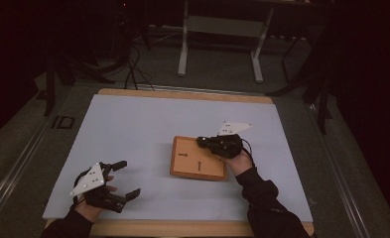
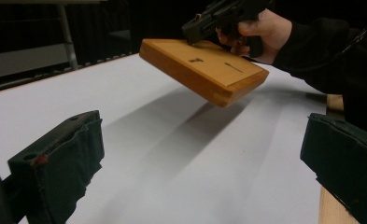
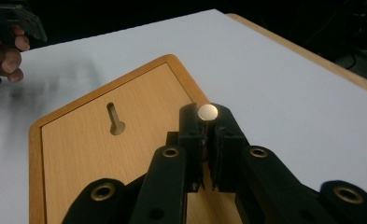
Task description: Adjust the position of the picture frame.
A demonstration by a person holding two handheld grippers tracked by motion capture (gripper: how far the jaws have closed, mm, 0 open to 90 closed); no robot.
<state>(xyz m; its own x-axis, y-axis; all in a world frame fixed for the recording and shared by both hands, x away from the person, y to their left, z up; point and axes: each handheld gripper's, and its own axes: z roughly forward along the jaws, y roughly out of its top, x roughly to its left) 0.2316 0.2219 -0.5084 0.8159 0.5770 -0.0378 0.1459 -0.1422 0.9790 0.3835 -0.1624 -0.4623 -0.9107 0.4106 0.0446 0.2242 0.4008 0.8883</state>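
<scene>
Nearest, at the lower left of the high view, left gripper (image 1: 123, 179) low over the pale tabletop (image 1: 133, 124), jaws spread wide with nothing between them; in its own view the two padded fingers (image 2: 64, 163) stand far apart at the bottom corners, bare surface between. Wooden table edge (image 1: 182, 229) running along the bottom of the high view.

Farther in, right of centre in the high view, wooden board (image 1: 198, 158), rectangular with rounded corners, raised rim and two keyhole slots. Seen from the left gripper view at upper centre (image 2: 204, 70), lifted clear of the tabletop and tilted, a shadow beneath it.

At the board's upper right corner, right gripper (image 1: 202, 142), held by a hand (image 1: 239, 161) in a dark sleeve. In its own view, fingers (image 3: 193, 135) drawn together at centre, a small round metal disc (image 3: 208, 112) at their tips, board (image 3: 92, 154) directly below and around them. Cannot tell what part of the board is pinched.

Farthest, at the top of the high view, legs of a pale stand (image 1: 222, 29) on the dark floor.
</scene>
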